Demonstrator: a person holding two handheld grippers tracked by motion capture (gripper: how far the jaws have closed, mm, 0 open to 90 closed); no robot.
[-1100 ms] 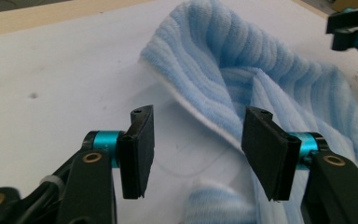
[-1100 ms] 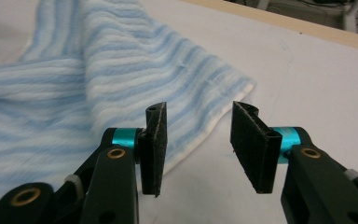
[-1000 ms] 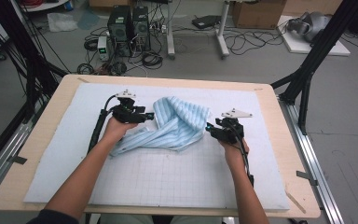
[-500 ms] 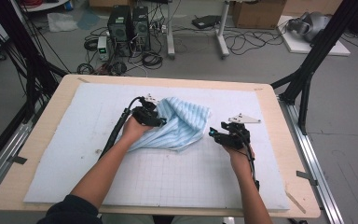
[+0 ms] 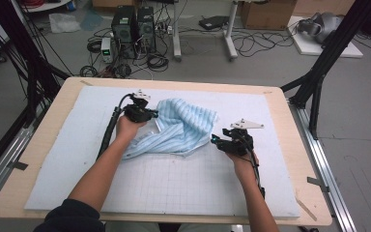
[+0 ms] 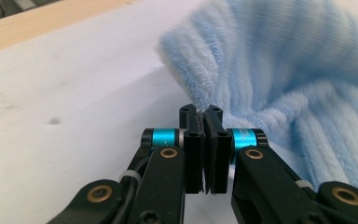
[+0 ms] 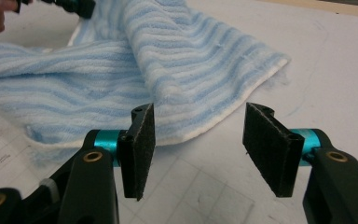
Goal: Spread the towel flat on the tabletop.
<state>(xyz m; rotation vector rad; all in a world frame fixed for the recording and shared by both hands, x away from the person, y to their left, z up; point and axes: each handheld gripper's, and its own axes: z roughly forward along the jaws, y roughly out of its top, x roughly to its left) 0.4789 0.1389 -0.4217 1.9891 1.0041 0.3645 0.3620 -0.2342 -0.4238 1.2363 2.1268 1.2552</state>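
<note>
**Left jaws pressed shut at the towel's edge, right jaws wide beside it**

I read this as the grasp step of spreading or folding the towel (image 5: 181, 129), a crumpled blue-striped cloth lying on the mat (image 5: 67, 159) that covers the surface (image 5: 38, 140).

My left gripper (image 6: 205, 123) has just been closing, and its jaws now stand pressed together. The towel's fluffy edge sits right at their tips and banks up ahead and to the right. Whether a fold of cloth is caught between them I cannot tell; no cloth shows in the seam between the pads.

My right gripper (image 7: 198, 144) holds its jaws spread, with bare mat between them. The towel's pale hem lies just ahead of the tips, not touching.

Both forearms reach in from the near side. The left hand (image 5: 128, 126) rests at the towel's left edge; the right hand (image 5: 241, 157) is low beside its right edge.

Next, I judge, the right jaws must slide forward onto the hem and pinch, and a gentle lift on the left would prove that grip.
</note>
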